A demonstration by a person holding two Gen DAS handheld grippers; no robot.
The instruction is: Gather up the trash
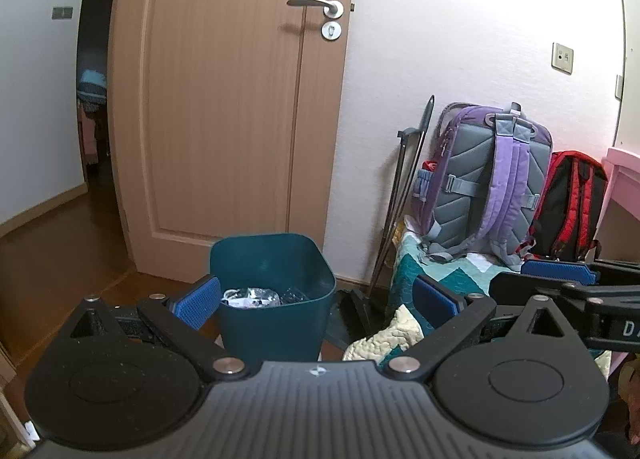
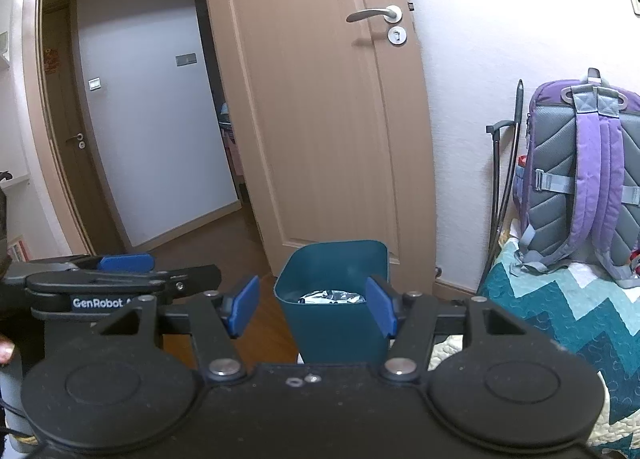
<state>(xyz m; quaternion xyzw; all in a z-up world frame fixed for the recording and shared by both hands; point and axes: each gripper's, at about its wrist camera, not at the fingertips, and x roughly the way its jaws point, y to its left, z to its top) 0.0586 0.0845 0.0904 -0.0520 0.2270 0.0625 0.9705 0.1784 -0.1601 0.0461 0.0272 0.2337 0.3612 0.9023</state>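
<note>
Hovering, I kept both my left gripper (image 1: 316,301) and right gripper (image 2: 312,309) spread wide, gripping nothing. Beyond my fingertips stood the teal bin (image 2: 334,323), crumpled foil trash (image 2: 332,295) inside.

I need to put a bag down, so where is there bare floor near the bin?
Bare wooden floor lies left of the bin, running to the open door and the hallway. Right of the bin is crowded: the poles, the quilt and the purple backpack.
</note>
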